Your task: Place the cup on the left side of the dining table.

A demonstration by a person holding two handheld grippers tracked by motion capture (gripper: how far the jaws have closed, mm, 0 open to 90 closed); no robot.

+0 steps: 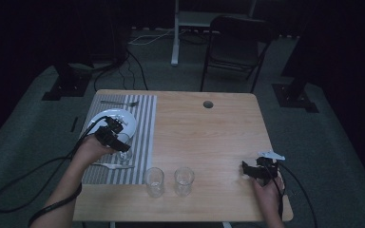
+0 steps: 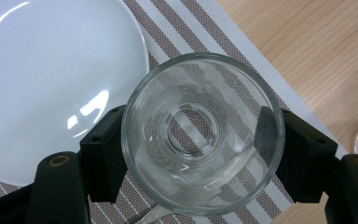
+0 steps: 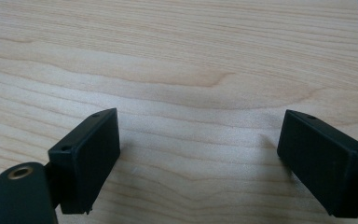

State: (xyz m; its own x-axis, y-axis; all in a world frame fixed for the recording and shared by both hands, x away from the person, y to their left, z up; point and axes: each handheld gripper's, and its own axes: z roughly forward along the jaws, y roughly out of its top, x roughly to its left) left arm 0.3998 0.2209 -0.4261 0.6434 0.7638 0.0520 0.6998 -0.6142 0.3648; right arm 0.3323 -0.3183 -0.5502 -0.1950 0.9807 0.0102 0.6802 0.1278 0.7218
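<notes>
Left claw (image 2: 191,154) clamps upright glass (image 2: 203,133), mouth up; right claw (image 3: 200,163) gapes empty.

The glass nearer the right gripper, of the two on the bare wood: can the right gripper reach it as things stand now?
Probably yes. The right gripper is open and holds nothing, and only bare table lies between it and that glass. The other glass stands beyond it, not in the way.

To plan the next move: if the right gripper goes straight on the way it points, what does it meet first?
Probably the bare wooden table: the right gripper points down at it, open, with nothing between its jaws.
</notes>
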